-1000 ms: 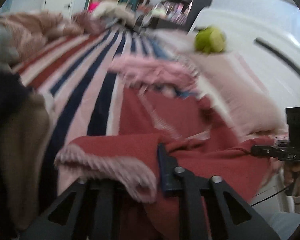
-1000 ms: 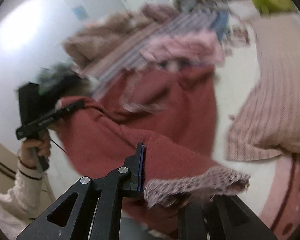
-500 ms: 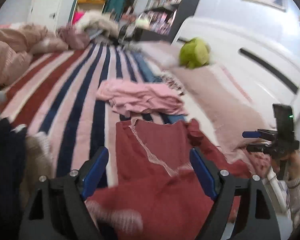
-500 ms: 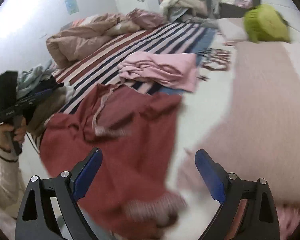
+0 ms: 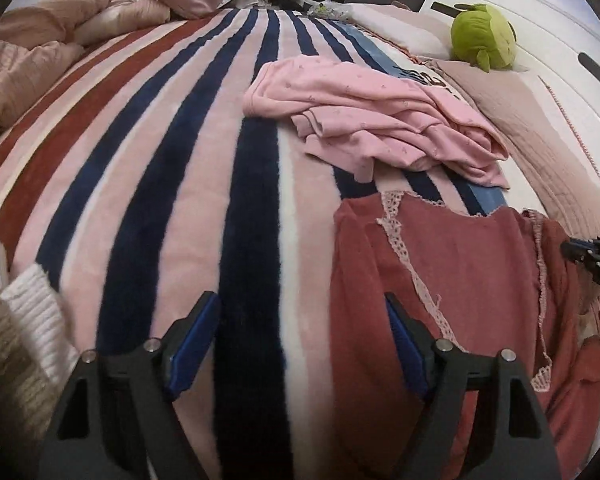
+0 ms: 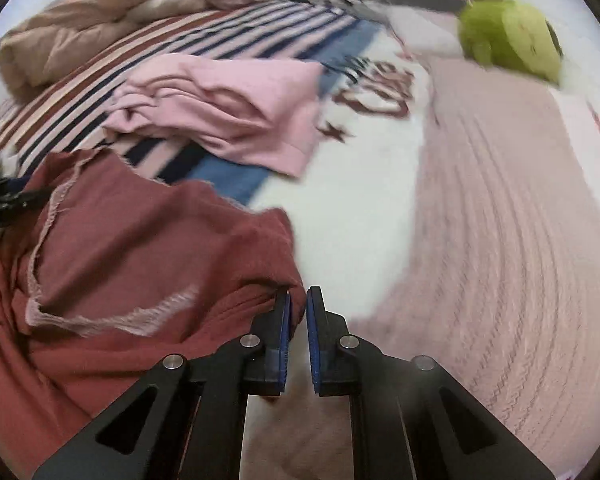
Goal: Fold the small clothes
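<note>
A dark red garment with pale lace trim lies folded on the bed, also in the right wrist view. My left gripper hangs over the striped blanket at the garment's left edge. Its jaws are wide but closing, and only blanket shows between them; the right finger sits over the red cloth's border. My right gripper is shut at the garment's right edge, with a bit of red cloth caught at its tips. It also shows in the left wrist view as the right gripper.
A crumpled pink garment lies just beyond the red one. A green plush toy sits by the white headboard. A pink ribbed cover spreads on the right, a knit pile lies at the left, and a brown duvet is bunched at the far end.
Both grippers let go of the lace hem, leaving the red garment folded on the bed. The left one moved to its left edge. The right one opened, then shut at the right edge.
</note>
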